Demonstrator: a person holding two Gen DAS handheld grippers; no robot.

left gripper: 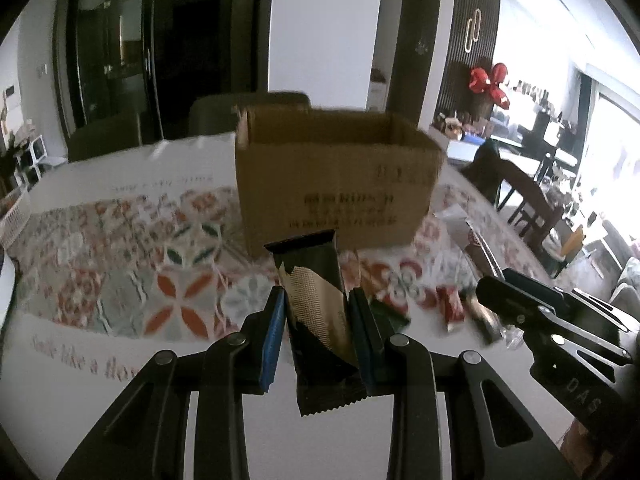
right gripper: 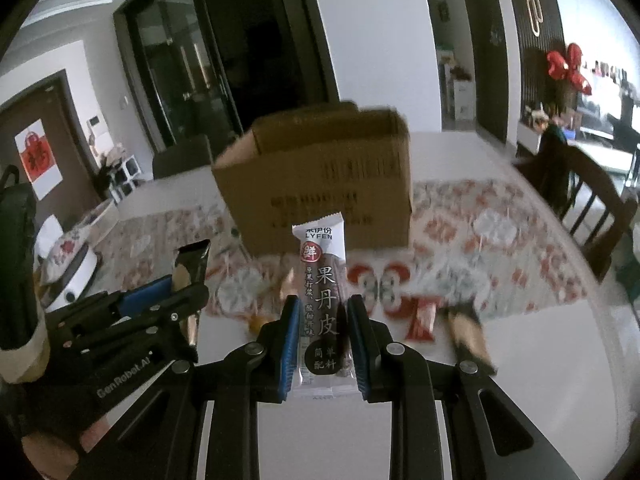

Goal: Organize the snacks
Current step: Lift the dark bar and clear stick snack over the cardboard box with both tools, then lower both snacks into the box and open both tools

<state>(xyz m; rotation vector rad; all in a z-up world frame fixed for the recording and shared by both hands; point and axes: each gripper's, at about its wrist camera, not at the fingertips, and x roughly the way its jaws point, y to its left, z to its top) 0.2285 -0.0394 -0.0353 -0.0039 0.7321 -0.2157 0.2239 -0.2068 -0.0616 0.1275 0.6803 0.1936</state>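
Left gripper (left gripper: 316, 322) fingers clamp a black-gold snack bar (left gripper: 316, 312); right gripper (right gripper: 323, 332) fingers clamp a white fruit-leather packet (right gripper: 323, 304); cardboard box (left gripper: 336, 184) beyond both.

This is a lived-in home, its dining area opening onto a living room; the landmark is a cardboard box (left gripper: 336, 184) standing open on a dining table (left gripper: 80, 344) under a patterned floral cloth (left gripper: 132, 248); just behind the box a padded chair back (left gripper: 248, 112) shows, and to its right a dark wooden dining chair (right gripper: 592, 208); behind and left of the box stand tall dark glass doors (right gripper: 180, 76); far left of it a red paper festive hanging (right gripper: 38, 160) is fixed to a brown door; to its upper right a red balloon flower (left gripper: 490, 82) hangs by a slatted cabinet, near cluttered shelves and bright windows.
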